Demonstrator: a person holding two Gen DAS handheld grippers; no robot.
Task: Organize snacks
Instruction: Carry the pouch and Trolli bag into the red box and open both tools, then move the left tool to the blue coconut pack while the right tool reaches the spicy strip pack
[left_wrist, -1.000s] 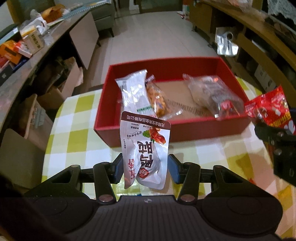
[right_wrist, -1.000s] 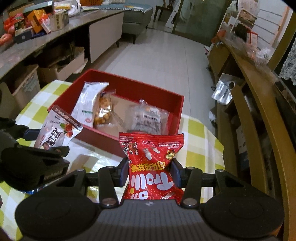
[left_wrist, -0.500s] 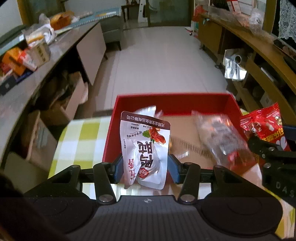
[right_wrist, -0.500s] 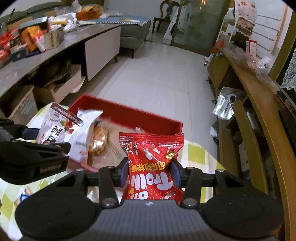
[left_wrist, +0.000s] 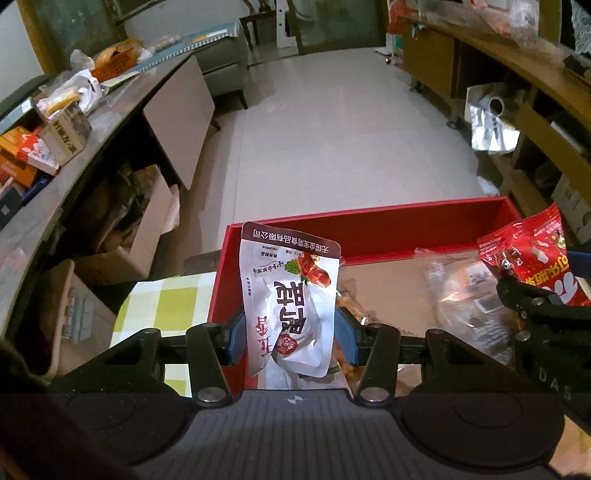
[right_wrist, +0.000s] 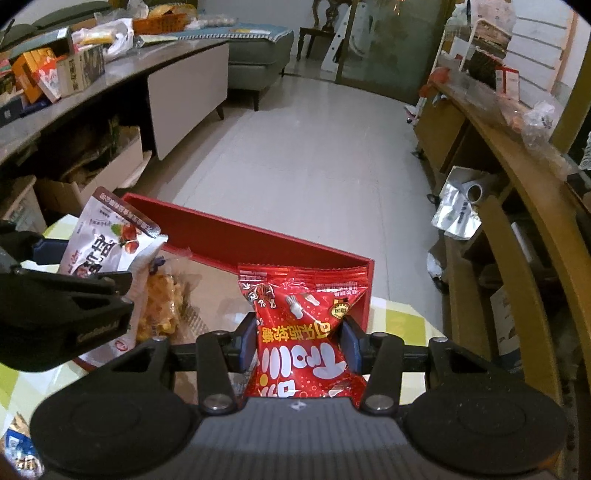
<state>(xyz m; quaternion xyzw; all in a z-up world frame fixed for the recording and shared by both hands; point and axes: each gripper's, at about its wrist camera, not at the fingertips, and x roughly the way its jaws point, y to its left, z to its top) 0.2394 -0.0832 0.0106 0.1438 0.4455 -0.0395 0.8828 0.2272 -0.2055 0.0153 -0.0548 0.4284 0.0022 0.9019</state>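
red cardboard forms the open box (left_wrist: 369, 236) on the checked tablecloth (left_wrist: 166, 306), with a clear packet (left_wrist: 465, 295) and an orange snack bag (right_wrist: 162, 310) lying inside. the left gripper (left_wrist: 290, 338) pinches a white pouch (left_wrist: 291, 299) over the box's left end. the right gripper (right_wrist: 299, 343) clamps a red candy bag (right_wrist: 303, 332) above its right corner.

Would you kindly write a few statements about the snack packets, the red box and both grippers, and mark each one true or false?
1. The left gripper grips a white packet with red print. True.
2. The right gripper is empty. False: it grips a shiny red candy packet.
3. The shallow red cardboard box is empty. False: a clear packet of golden snacks already lies inside.
4. The box sits on a yellow-and-white checked tablecloth. True.
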